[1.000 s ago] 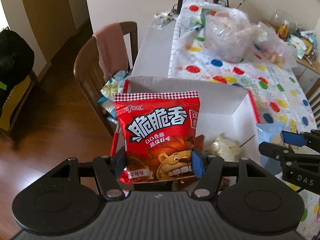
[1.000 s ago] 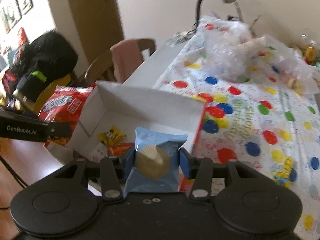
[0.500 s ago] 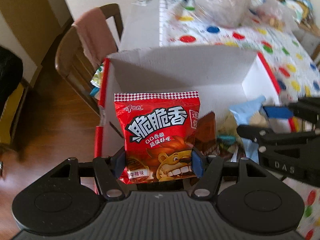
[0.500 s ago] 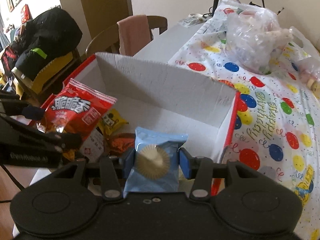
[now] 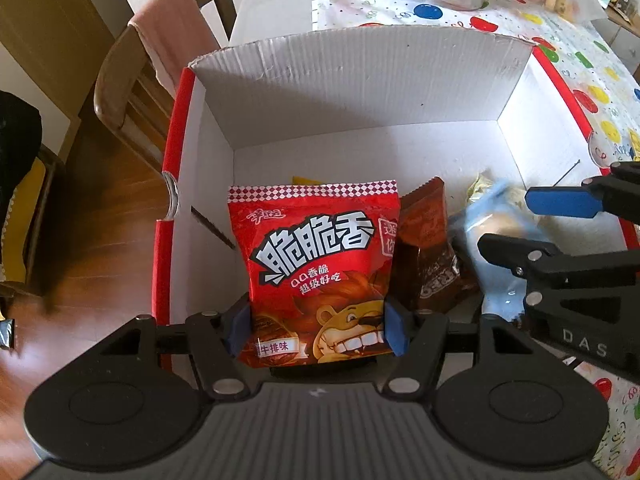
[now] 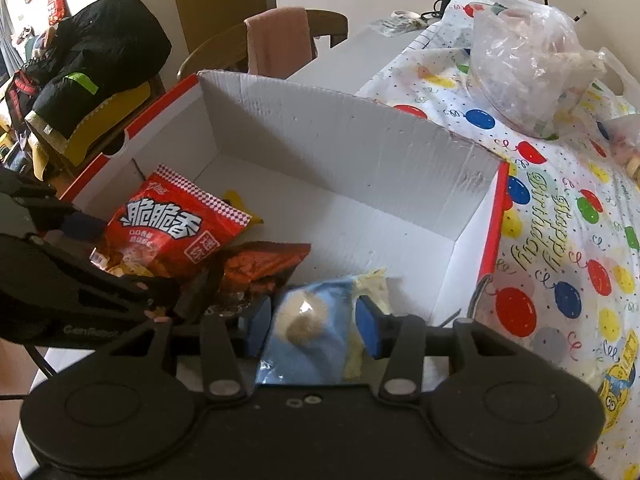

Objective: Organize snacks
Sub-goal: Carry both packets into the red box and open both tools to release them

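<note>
Left wrist view: both grippers over open white box [image 5: 360, 92], snacks inside.

Left to right: wooden chair [image 5: 120, 92] with pink cloth beside box; left gripper [image 5: 318, 326] clamped on red lion snack bag [image 5: 316, 264], held upright above box floor; brown packet [image 5: 430, 248] just behind; right gripper [image 5: 520, 220] spread apart, blue packet [image 5: 480, 224] blurred between its fingers, low in box. Right wrist view: blue packet [image 6: 312, 320] loose between parted pads; balloon-print tablecloth [image 6: 560, 240] at right.
</note>
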Available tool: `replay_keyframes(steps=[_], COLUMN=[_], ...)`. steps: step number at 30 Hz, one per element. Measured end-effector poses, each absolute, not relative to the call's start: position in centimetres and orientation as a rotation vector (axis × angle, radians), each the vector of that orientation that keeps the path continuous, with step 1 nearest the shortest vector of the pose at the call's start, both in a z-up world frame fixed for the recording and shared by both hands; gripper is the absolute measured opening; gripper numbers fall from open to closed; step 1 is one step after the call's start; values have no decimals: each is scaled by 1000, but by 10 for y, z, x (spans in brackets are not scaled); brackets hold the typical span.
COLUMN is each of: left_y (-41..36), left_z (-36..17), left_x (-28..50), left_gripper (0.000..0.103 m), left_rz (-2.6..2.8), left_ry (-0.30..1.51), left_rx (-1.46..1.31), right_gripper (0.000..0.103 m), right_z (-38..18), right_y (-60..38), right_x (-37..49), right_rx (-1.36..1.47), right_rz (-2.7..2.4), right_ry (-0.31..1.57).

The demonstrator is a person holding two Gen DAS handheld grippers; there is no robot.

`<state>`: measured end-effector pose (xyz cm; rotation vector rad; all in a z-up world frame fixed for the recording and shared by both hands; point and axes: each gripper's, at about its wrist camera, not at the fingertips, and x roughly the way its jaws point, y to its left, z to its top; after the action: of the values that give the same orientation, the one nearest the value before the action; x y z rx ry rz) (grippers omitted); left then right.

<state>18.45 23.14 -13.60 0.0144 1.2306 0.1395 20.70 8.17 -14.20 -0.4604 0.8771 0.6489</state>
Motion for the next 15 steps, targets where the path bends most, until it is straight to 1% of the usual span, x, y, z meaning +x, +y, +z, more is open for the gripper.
replay_keyframes(steps=[5,7,11,13,15], left_y=[232,234,237,237,236], left_z=[-133,-130,-121,-116,-108], left_x=[182,180,175,171,167], left_gripper=[65,65,65,65,65], left_rz=[142,143,146,145,140], left_ry=[1224,1215,1192,1176,1149], left_rx=[-1,-13,-32,-40,-46], right_gripper=[52,55,60,64,65], right_z=[-137,-133,-121,-114,-107], right_y=[80,77,71,67,64], right_x=[204,204,200,196,192], right_rx=[-449,-439,-410,-395,-390], right_rz=[651,647,645,646,653], right_ry=[873,867,854,842,833])
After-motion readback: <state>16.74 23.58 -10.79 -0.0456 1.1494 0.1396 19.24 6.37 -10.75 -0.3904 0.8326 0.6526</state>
